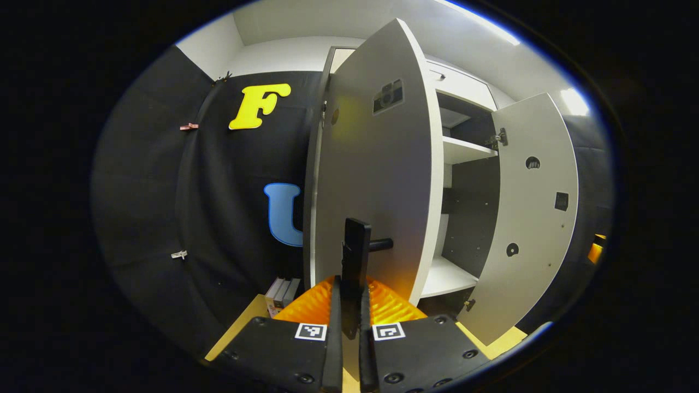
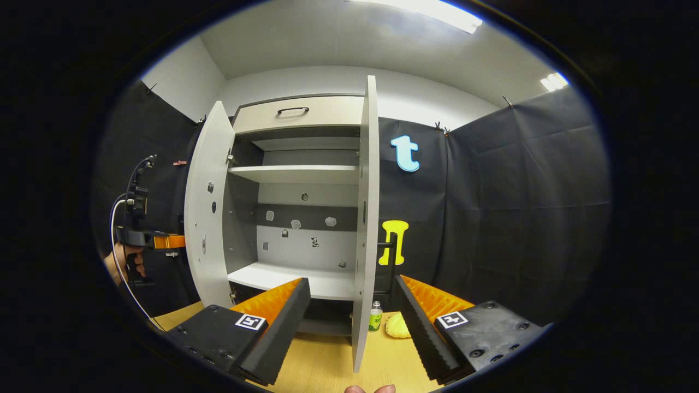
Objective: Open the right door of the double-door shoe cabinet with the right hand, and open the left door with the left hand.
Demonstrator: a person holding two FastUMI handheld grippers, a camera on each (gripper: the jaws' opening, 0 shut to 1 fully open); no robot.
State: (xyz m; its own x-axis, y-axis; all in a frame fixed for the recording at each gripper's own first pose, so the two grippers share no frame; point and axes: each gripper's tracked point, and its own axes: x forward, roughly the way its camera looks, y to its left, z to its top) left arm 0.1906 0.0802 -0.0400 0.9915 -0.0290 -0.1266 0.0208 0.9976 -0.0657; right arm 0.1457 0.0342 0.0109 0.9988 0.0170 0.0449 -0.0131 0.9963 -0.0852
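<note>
The shoe cabinet (image 2: 297,173) stands with both doors swung wide. In the left gripper view my left gripper (image 1: 351,284) is shut on the black bar handle (image 1: 356,240) of the left door (image 1: 377,164), whose outer face fills the middle. Beyond it the right door (image 1: 535,218) shows its inner face. In the right gripper view my right gripper (image 2: 351,281) is open, and the right door (image 2: 365,218) stands edge-on between its fingers (image 2: 284,322) without being pressed. That door's handle (image 2: 390,245) sticks out to the right. The left door (image 2: 210,218) hangs open, with the left gripper (image 2: 147,240) and a hand behind it.
A drawer with a dark handle (image 2: 292,111) tops the cabinet, and its shelves (image 2: 295,281) are bare. On the wooden table (image 2: 327,360) a small bottle (image 2: 375,316) and a yellow lump (image 2: 397,326) sit by the right door's foot. Some flat boxes (image 1: 281,295) lean near the wall.
</note>
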